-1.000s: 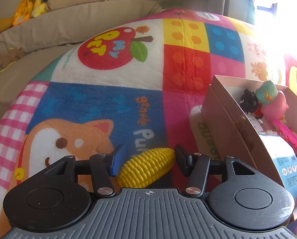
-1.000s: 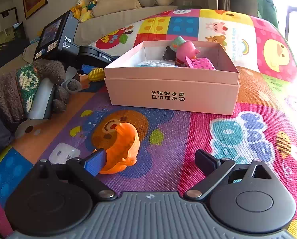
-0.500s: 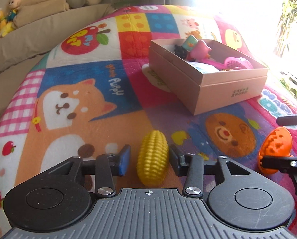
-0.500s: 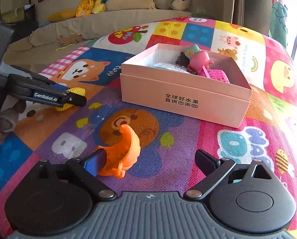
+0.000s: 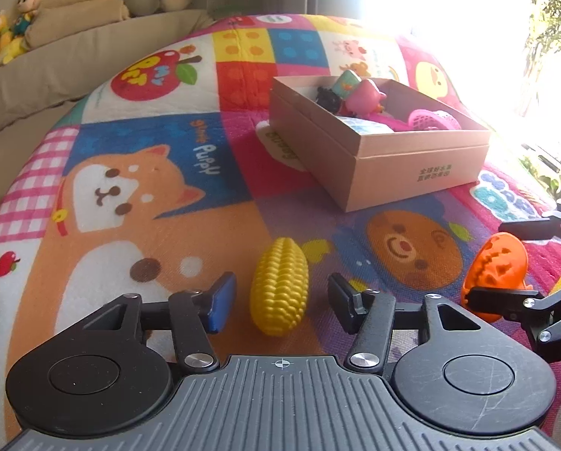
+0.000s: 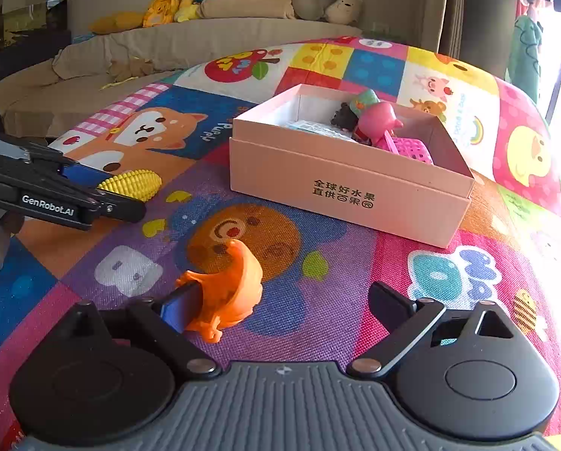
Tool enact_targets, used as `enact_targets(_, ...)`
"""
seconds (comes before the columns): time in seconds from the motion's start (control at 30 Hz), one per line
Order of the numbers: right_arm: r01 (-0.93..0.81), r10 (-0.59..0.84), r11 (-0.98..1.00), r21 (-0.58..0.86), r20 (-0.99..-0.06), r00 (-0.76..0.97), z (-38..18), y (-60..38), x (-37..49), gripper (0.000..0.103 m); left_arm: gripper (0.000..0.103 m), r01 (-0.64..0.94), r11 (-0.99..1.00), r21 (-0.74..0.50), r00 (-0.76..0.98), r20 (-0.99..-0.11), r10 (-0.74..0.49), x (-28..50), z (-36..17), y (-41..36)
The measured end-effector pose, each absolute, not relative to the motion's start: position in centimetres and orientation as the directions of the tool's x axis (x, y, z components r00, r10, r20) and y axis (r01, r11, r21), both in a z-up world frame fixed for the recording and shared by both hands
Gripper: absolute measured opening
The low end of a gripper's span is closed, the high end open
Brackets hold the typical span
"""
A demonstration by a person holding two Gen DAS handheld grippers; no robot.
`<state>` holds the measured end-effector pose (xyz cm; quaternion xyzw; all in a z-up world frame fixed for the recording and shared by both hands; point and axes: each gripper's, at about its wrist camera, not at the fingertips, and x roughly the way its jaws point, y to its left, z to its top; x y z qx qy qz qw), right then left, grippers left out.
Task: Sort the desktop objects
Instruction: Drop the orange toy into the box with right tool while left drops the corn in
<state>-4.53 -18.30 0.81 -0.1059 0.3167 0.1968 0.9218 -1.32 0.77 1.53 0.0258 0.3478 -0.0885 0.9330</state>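
A yellow toy corn [image 5: 279, 286] lies on the colourful play mat between the fingers of my left gripper [image 5: 280, 300], which is open with a gap on both sides. The corn also shows in the right wrist view [image 6: 132, 185]. An orange pumpkin toy [image 6: 226, 293] lies against the left finger of my right gripper [image 6: 280, 308], which is wide open. The pumpkin also shows in the left wrist view [image 5: 495, 270]. A pink cardboard box [image 6: 340, 188] stands beyond, holding a pink figure [image 6: 378, 122], a pink basket [image 6: 412, 150] and other small toys.
The play mat [image 5: 130, 173] covers the whole surface. A beige sofa [image 6: 167, 45] with plush toys runs along the back. Bright window light washes out the right side of the left wrist view. My left gripper's body [image 6: 55, 199] shows at the left in the right wrist view.
My left gripper has pulled back from the box and opened, and the corn now lies loose on the mat between its fingers. My right gripper stays open by the pumpkin.
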Motion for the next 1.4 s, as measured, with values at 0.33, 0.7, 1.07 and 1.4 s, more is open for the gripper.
enact_targets(0.33, -0.487, 0.380, 0.874, 0.004, -0.630, 0.677, 1.8, -17.4, -5.3, 0.014, 0.035, 0.206, 0.978, 0.038, 0.745, -0.654, -0.131, -3.1, 2.2, -0.5)
enact_targets(0.7, -0.438, 0.407, 0.896, 0.078, -0.539, 0.737, 7.9, -22.4, -7.8, 0.010, 0.035, 0.319, 0.947, 0.042, 0.827, -0.501, -0.256, -6.1, 8.8, -3.2)
enact_targets(1.07, -0.330, 0.365, 0.931, 0.157, -0.387, 0.847, 16.7, -26.7, 0.1, 0.010, 0.036, 0.291, 0.954, 0.075, 0.899, -0.361, -0.246, 6.0, 14.1, -7.6)
enact_targets(1.4, -0.192, 0.283, 0.955, 0.227, -0.502, 0.817, 11.0, -27.8, 7.8, 0.054, 0.078, 0.239, 0.969, 0.066, 0.842, -0.511, -0.173, 4.8, 7.3, -3.8)
